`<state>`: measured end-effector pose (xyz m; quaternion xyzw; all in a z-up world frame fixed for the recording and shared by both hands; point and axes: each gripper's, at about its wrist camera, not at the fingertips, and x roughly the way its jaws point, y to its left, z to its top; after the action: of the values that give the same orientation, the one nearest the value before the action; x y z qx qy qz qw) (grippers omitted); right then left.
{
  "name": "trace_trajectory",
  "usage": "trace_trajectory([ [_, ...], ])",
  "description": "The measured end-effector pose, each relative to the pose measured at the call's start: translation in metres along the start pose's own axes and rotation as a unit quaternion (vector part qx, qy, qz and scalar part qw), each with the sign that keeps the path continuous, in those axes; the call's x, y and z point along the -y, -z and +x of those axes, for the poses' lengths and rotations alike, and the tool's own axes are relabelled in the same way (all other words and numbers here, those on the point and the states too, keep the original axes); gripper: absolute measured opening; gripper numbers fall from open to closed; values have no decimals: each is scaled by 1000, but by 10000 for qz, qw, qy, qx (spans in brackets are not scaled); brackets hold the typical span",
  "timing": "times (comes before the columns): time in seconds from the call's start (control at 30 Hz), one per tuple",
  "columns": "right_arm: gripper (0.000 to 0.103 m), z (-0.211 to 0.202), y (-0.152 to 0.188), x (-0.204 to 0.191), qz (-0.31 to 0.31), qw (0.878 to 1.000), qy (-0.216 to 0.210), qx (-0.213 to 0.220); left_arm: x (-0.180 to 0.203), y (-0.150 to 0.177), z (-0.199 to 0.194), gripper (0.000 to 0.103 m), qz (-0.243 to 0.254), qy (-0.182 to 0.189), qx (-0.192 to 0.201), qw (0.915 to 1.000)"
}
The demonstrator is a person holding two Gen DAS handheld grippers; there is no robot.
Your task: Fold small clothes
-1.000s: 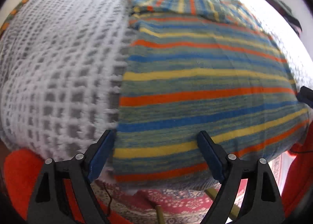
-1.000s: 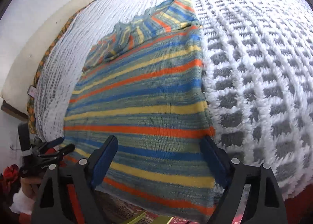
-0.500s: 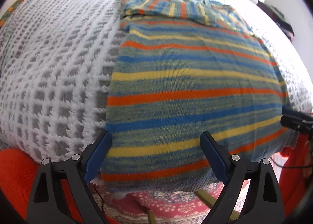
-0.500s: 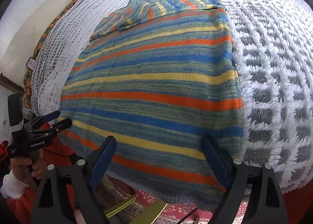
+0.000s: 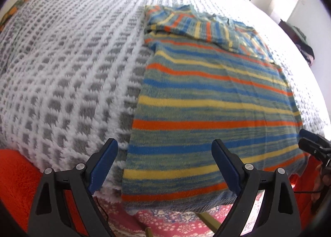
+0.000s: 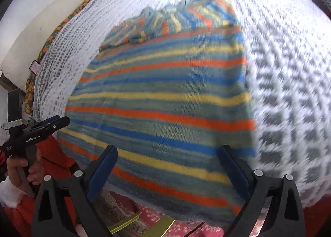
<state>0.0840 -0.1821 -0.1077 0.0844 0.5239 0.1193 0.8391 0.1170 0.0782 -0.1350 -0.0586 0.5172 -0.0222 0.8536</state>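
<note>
The striped sweater point(image 5: 209, 110) lies flat on the bed's white-and-grey blanket point(image 5: 68, 75), sleeves folded across its far end, its near hem hanging over the bed's edge. The left gripper point(image 5: 165, 164) hovers over that hem, spread wide and empty — the right gripper point(image 6: 167, 166) too, its jaws opening with nothing pinched.

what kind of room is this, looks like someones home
Most likely a bedroom in a home. A striped knitted sweater lies spread on what looks like a bed covered by a fluffy white-and-grey checked blanket. A pale pillow or cushion sits along one edge, and a red patterned rug shows below.
</note>
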Motion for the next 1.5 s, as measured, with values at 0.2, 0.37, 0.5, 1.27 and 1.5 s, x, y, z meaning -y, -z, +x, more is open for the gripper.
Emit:
trace_trajectory([
  [0.2,98,-18,-24,-6,-236,9989,-102,402,19,-13,14,95,398,10,-55,9992],
  [0.37,98,17,-21,11,220,9996,-188,-48,28,2,39,95,819,-248,-595,9946],
  [0.5,98,17,-18,14,287,9994,-188,-38,24,-13,20,95,589,155,-380,9974],
  [1.27,86,142,-234,91,1962,9631,-1704,-702,47,-170,123,95,1380,-82,-150,9903],
  [1.5,87,123,-295,49,1441,9613,-2331,-297,35,-227,126,96,491,56,279,9984],
])
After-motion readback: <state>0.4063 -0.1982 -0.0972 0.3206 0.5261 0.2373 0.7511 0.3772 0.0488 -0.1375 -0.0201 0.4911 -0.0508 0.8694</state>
